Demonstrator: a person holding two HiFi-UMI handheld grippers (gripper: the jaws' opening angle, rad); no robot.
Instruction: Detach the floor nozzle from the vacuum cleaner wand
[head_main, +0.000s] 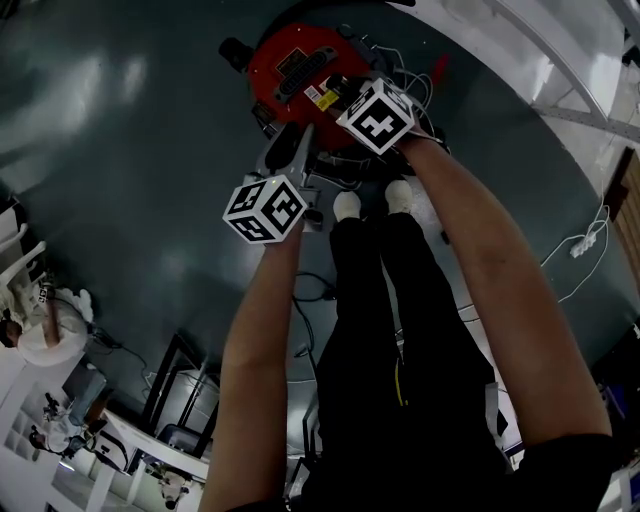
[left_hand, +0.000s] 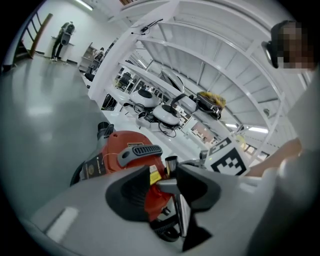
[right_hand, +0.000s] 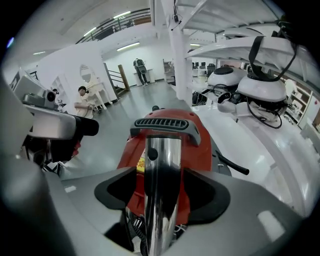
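**Finding 1, placement.** The red vacuum cleaner body (head_main: 300, 70) stands on the dark floor (head_main: 130, 150) at 12 o'clock from the person's shoes (head_main: 347, 205), so both arms reach straight out over it. The chrome wand (right_hand: 161, 165) rises upright in front of the body's grey handle (right_hand: 167, 125), between the jaws of the right gripper (right_hand: 162, 175). That gripper is released: a strip of red shows on each side of the tube, so the pads bracket it without pressing. The likely purpose is to steady the wand while its far end is worked loose. The left gripper (left_hand: 162, 170), at 9 o'clock of the right one, is also unclenched. A pale grey piece (left_hand: 168, 185) lies against its 3 o'clock pad, clear of the 9 o'clock pad.

**Finding 2, views.** Only the right gripper view shows the wand plainly; in the head view it is lost beneath the marker cubes (head_main: 377, 115). Only the left gripper view shows the grey piece. The floor nozzle cannot be identified with certainty in any view; the grey piece may belong to it
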